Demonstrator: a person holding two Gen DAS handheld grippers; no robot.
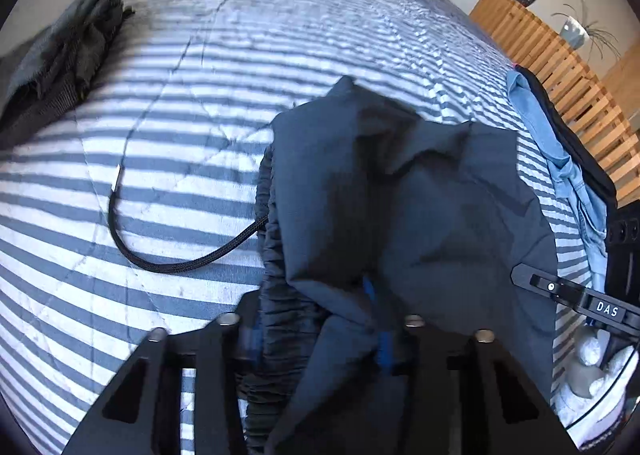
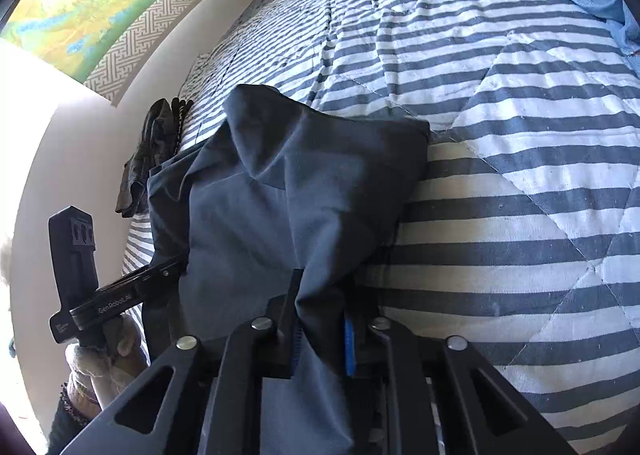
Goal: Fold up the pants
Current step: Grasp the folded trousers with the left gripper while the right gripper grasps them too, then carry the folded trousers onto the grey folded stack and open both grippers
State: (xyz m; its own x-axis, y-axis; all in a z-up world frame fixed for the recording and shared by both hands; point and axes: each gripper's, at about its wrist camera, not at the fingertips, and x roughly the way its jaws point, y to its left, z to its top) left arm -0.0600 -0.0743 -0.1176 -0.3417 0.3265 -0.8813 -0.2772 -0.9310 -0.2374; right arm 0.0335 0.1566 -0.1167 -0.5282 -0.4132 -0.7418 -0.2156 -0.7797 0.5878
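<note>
Right wrist view: right gripper (image 2: 320, 339) clamps navy pants (image 2: 288, 191) on striped quilt (image 2: 520, 175); left gripper (image 1: 316, 335) grasps their bunched elastic waistband (image 1: 276, 255).

Dark navy pants (image 1: 400, 195), thin matte fabric, bunched and partly doubled over on the blue-and-white striped bed. Gathered elastic waistband (image 1: 276, 255) at the left edge in the left wrist view, with a black braided drawcord (image 1: 160, 261) trailing out in a loop over the stripes. Near edge lifted and creased into peaks; far corner (image 2: 416, 127) lying flat on the quilt in the right wrist view.
</note>
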